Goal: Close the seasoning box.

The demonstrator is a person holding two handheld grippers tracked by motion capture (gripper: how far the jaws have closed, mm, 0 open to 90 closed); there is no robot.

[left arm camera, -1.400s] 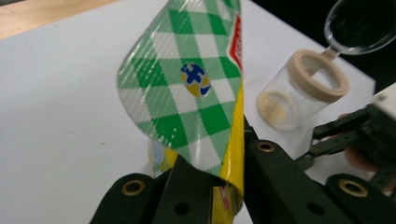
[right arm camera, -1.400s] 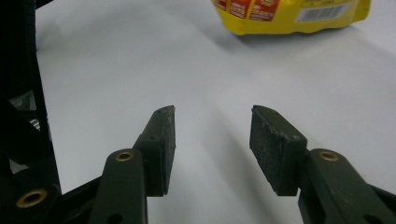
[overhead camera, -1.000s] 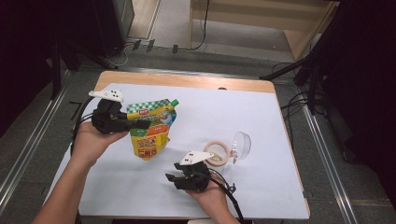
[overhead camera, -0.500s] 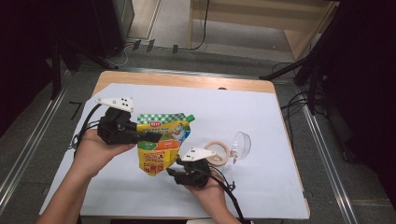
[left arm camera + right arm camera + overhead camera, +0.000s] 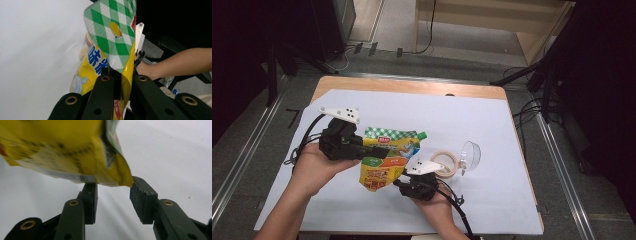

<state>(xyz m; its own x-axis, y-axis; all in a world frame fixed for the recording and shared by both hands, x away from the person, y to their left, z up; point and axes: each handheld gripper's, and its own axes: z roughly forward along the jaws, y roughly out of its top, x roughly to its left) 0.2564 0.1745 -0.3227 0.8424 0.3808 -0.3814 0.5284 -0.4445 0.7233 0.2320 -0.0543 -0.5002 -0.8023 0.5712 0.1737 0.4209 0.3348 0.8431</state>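
There, the left gripper clamped the pouch by its edge, holding it above the table. The right gripper had its jaws half apart, just closing, the pouch's bottom corner above them, unpinched.

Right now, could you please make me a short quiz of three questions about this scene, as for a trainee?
1. True or false: the left gripper is shut on the yellow and green pouch.
2. Which thing lies between the pouch and the clear lid on the table? A) a tape ring B) a spoon C) a bottle
3. Do the pads of the right gripper press on the pouch's lower edge?

Key
1. True: its jaws clamp the pouch's edge.
2. A: the tape ring.
3. No: the jaws have just been closing, but stand apart with the pouch's corner just above the gap.
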